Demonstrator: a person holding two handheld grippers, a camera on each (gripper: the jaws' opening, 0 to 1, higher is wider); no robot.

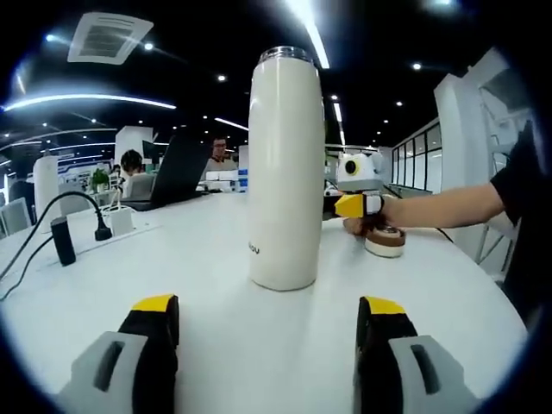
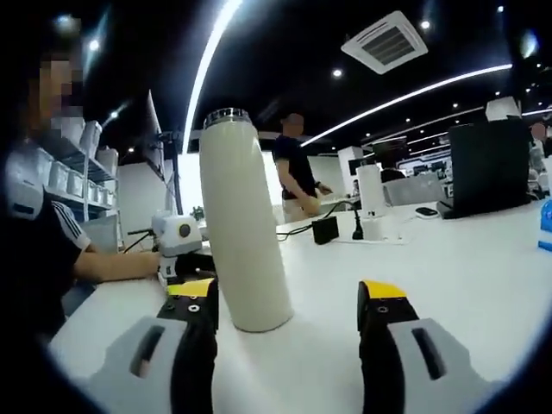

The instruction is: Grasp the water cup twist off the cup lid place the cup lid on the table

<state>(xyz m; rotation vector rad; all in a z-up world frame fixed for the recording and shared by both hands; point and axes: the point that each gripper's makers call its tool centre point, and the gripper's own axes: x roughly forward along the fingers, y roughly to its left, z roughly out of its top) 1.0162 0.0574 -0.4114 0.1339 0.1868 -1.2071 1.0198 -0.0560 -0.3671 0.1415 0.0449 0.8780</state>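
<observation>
— Item: water cup point(image 1: 283, 172). Position?
— Stood upright on the table point(image 1: 216, 345), long axis vertical. It is met straight ahead of the left gripper point(image 1: 267, 323), centred between the jaws, and ahead of the right gripper point(image 2: 289, 310), offset toward its left jaw. Which is nearer cannot be told.
— Appearance?
— Tall, cream, smooth-sided; a bare metal rim is seen on top. The cup lid point(image 1: 385, 241), brown and white, is judged to lie beside the cup.
— Tongs?
— Both spread wide, nothing held.

White table point(image 1: 224, 285), cream water cup point(image 1: 285, 172) upright (lid off), lid point(image 1: 385, 241) beside it, power strip point(image 1: 121, 220), laptop point(image 1: 177, 172)
</observation>
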